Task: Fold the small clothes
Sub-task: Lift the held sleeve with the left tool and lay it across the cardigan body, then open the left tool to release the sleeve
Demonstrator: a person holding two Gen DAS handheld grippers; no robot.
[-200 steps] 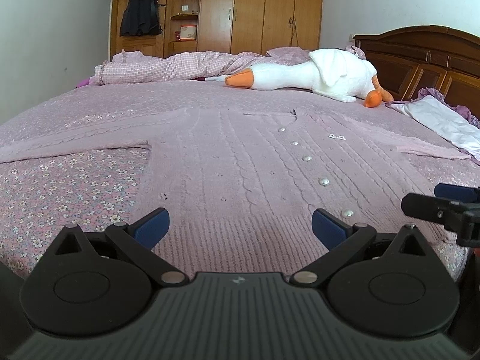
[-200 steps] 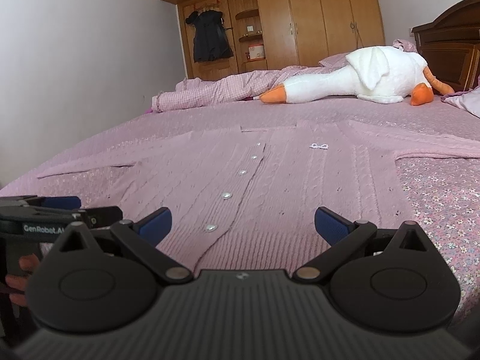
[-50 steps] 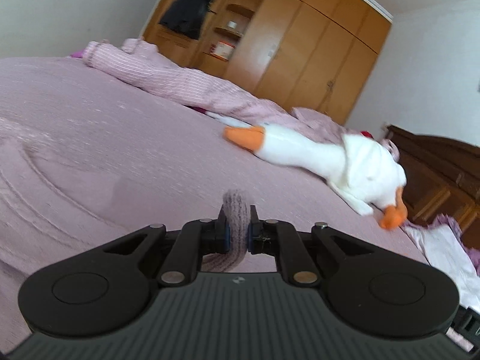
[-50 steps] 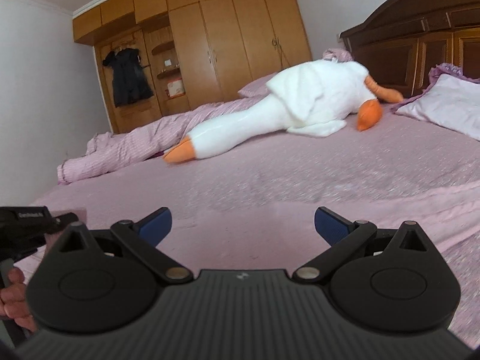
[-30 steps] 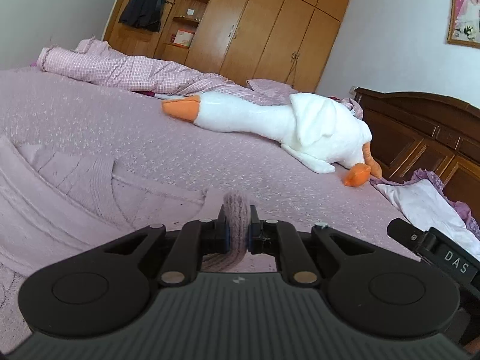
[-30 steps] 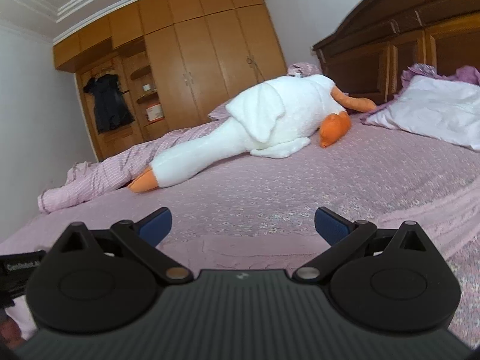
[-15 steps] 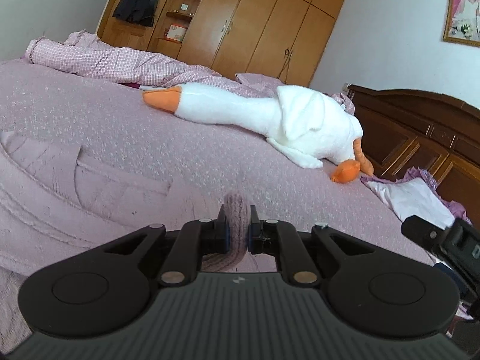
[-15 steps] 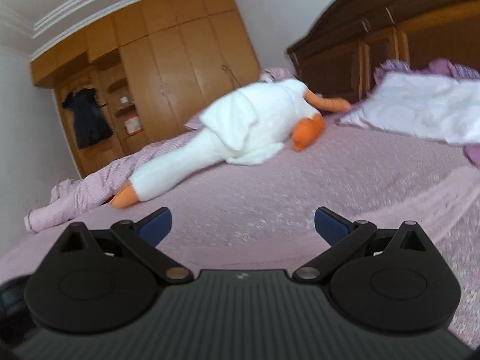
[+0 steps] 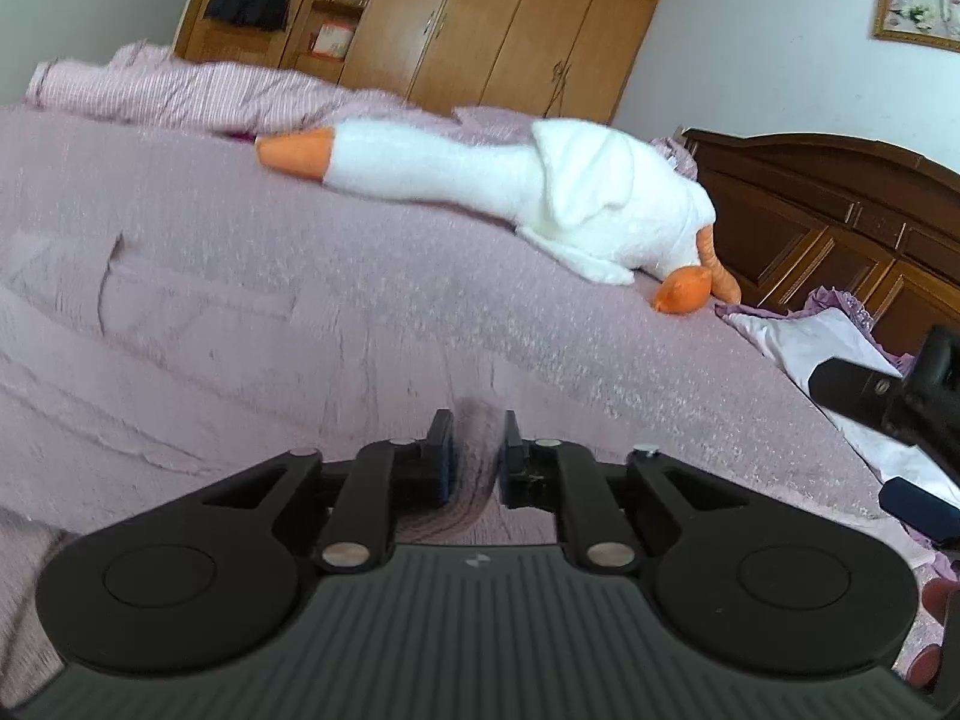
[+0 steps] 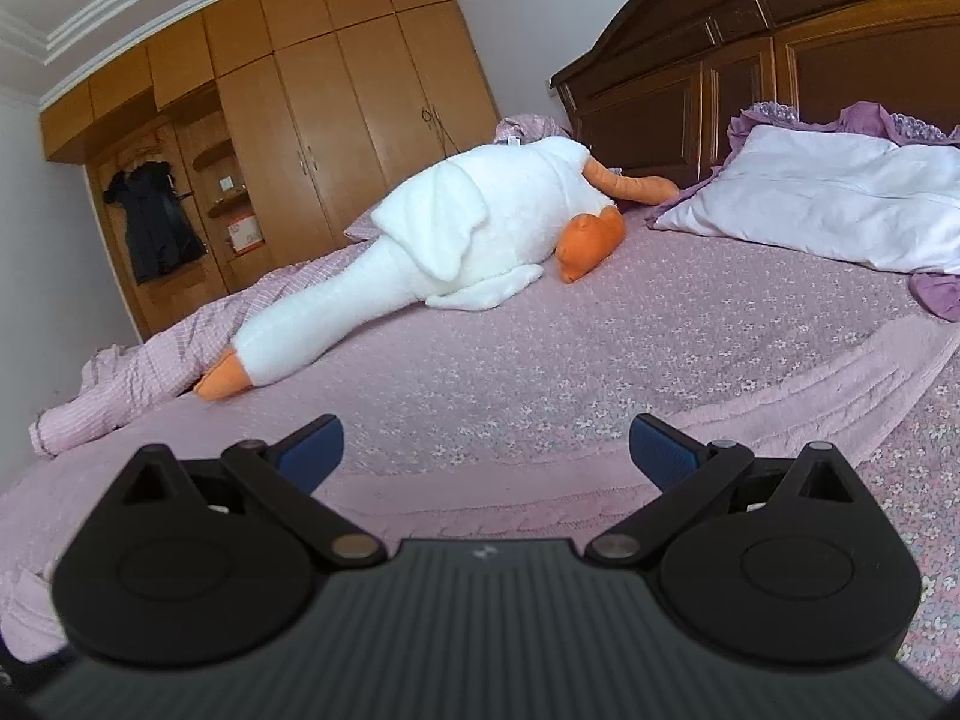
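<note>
Swinging right, left gripper [image 9: 474,453] still pinches one pink cardigan [image 9: 180,372]; right gripper [image 10: 486,450] gapes wide, empty, facing one plush goose [image 10: 420,240].

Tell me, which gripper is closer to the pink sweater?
Left. The left gripper is shut on a fold of the sweater, so it touches it. The right gripper hangs open just above the sweater's edge, gripping nothing.

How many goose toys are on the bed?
1. A single white plush goose lies stretched across the far side of the bed, its orange feet near the headboard and its orange beak toward the wardrobe. More might sit outside both views.
</note>
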